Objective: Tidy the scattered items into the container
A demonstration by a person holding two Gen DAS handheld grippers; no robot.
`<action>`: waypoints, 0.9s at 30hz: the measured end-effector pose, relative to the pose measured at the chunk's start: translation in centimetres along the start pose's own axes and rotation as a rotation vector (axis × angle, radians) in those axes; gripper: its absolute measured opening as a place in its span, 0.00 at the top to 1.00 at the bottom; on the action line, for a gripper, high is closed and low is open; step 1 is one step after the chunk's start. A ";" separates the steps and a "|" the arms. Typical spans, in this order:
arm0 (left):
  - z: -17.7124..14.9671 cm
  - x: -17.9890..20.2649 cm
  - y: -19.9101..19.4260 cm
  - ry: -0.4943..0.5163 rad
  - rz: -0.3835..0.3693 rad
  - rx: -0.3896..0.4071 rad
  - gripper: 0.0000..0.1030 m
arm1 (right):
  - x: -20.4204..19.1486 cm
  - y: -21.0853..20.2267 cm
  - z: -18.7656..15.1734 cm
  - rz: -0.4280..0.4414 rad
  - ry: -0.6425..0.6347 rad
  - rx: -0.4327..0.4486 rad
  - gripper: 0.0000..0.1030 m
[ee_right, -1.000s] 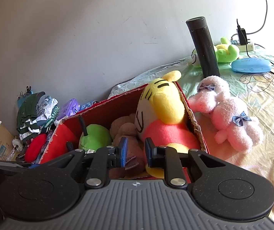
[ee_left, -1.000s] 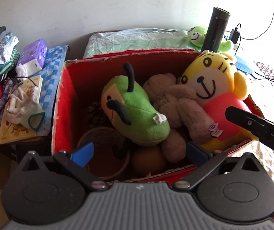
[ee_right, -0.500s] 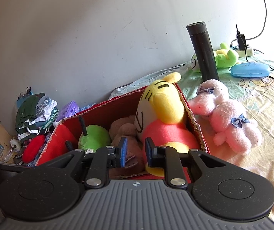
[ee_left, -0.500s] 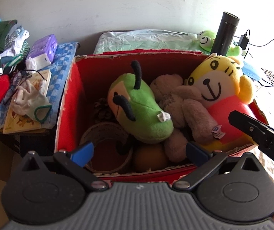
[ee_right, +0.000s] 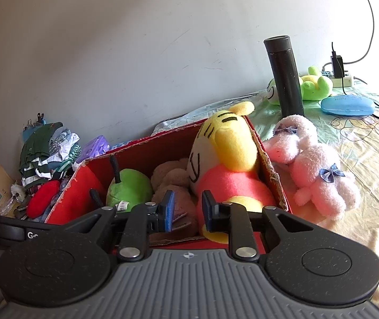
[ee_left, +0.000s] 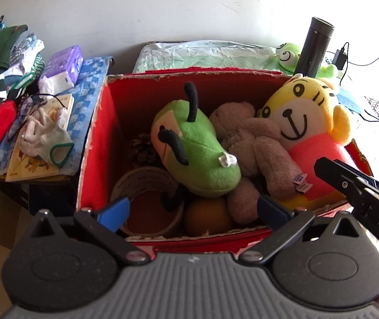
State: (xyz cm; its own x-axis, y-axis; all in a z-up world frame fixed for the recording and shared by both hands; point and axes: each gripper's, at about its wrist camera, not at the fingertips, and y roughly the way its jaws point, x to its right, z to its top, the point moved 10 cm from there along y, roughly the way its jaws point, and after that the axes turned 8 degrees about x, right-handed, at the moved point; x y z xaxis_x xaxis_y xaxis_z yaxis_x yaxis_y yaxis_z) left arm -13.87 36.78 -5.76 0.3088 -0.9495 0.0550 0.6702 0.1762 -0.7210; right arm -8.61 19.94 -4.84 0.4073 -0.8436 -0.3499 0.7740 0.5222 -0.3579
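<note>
Pink bunny [ee_right: 319, 170] right of opening right gripper [ee_right: 188, 210], untouched.

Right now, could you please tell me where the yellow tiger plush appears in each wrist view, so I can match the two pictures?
Left wrist view: the yellow tiger plush sits right of centre, facing the camera, in the right end of the red box.
Right wrist view: the plush is at centre, seen side-on, against the box's right wall.
Shared landmark: the black flask, standing behind the box.
</note>
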 end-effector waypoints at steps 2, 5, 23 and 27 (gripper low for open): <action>0.0 0.0 0.1 -0.004 0.001 -0.002 0.01 | -0.1 0.0 0.0 0.000 -0.010 -0.001 0.76; -0.1 -0.1 0.4 -0.014 0.001 -0.008 0.01 | -0.3 0.0 -0.1 0.000 -0.022 -0.004 0.75; -0.5 -0.3 1.7 -0.042 0.020 -0.023 0.01 | -0.7 -0.2 -0.4 0.019 -0.083 -0.006 0.73; -0.5 -0.3 1.6 -0.044 0.024 -0.020 0.01 | -0.7 0.0 -0.4 0.026 -0.083 0.002 0.73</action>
State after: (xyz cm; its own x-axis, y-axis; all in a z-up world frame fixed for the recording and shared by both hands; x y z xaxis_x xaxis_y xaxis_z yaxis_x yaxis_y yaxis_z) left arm -13.17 37.22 -7.29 0.3540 -0.9328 0.0677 0.6487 0.1927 -0.7362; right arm -9.13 20.58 -4.95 0.4664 -0.8371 -0.2860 0.7634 0.5442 -0.3478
